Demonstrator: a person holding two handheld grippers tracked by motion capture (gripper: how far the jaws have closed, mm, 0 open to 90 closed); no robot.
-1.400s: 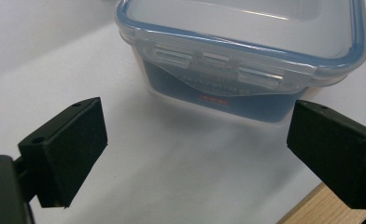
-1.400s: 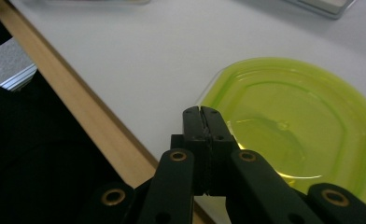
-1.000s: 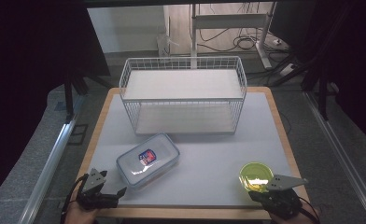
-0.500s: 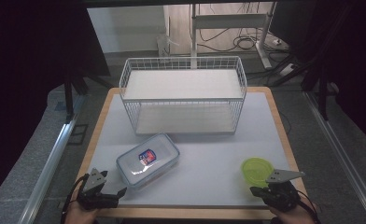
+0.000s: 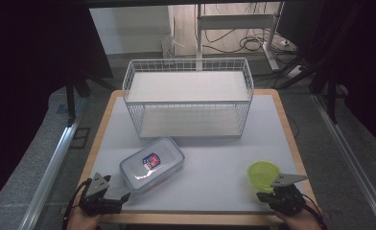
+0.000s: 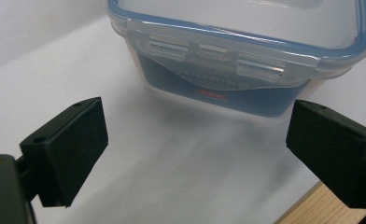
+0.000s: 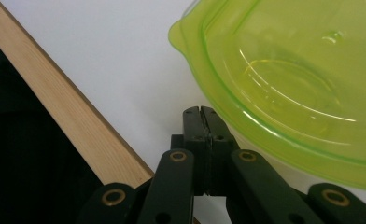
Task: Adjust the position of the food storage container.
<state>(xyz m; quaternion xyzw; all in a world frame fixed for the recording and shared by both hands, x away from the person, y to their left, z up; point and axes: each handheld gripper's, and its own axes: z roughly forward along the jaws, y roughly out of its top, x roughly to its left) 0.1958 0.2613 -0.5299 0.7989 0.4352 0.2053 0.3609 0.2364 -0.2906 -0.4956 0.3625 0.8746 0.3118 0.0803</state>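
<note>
The green bowl (image 5: 264, 173) sits at the lower right of the high view, on the white surface of the bench (image 5: 215, 177), near its front edge. Your right tool (image 5: 272, 195) is just below it in that frame, jaws pressed together with nothing between them; in the right gripper view the closed tips lie just beside the bowl's (image 7: 288, 88) rim, and you cannot tell from there whether they touch it. The clear box with the blue-edged lid (image 5: 152, 164) lies at lower centre-left of the high view, turned at a slant, well apart from the bowl. Your left tool (image 5: 116, 199) is at the lower left, near the box's closest corner, jaws standing wide and empty; in the left gripper view the box's (image 6: 237, 70) latched end is in the upper middle, ahead of the spread jaws and apart from them. Beyond both, in the upper middle of the high view, the white wire rack (image 5: 188, 98) stands on the bench's far half.
</note>
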